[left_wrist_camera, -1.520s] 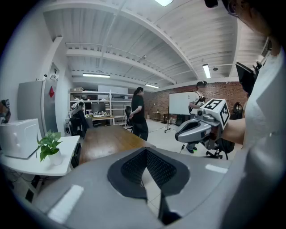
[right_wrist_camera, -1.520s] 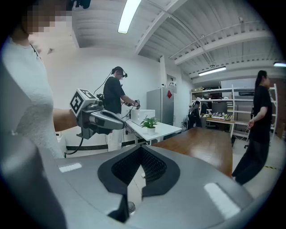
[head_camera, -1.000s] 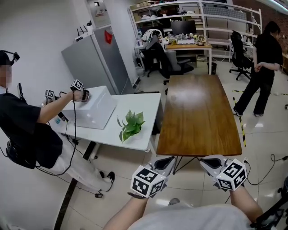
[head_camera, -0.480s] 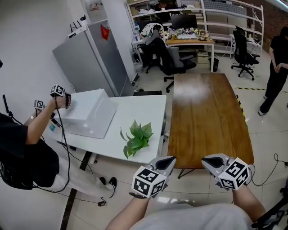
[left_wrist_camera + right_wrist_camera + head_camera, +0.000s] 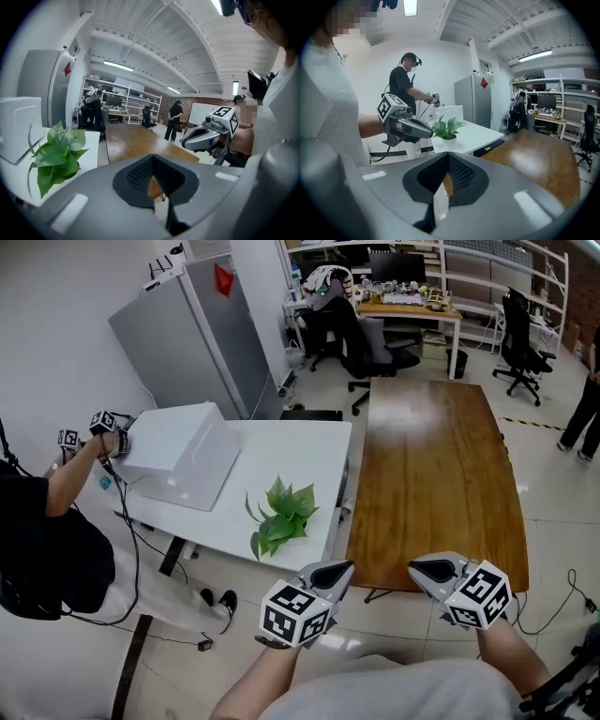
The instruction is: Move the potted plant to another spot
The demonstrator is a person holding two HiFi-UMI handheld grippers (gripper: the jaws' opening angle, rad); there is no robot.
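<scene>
The potted plant (image 5: 281, 517) has broad green leaves and stands near the front edge of the white table (image 5: 309, 451). The left gripper view shows it at the left (image 5: 58, 150). In the right gripper view its white pot (image 5: 448, 142) shows under the leaves. My left gripper (image 5: 345, 566) and right gripper (image 5: 414, 567) hang side by side in front of the tables, short of the plant. Both are shut with nothing between the jaws. The left gripper's tip is a little right of the plant.
A long wooden table (image 5: 431, 474) adjoins the white one on the right. A white box (image 5: 178, 456) lies at the white table's left, with another person (image 5: 47, 540) holding grippers against it. A grey cabinet (image 5: 178, 343) stands behind. Office chairs and desks fill the back.
The tables and plant have come closer and lower in the head view as both my grippers advanced toward them. The standing person at the right has slid almost out of frame.
</scene>
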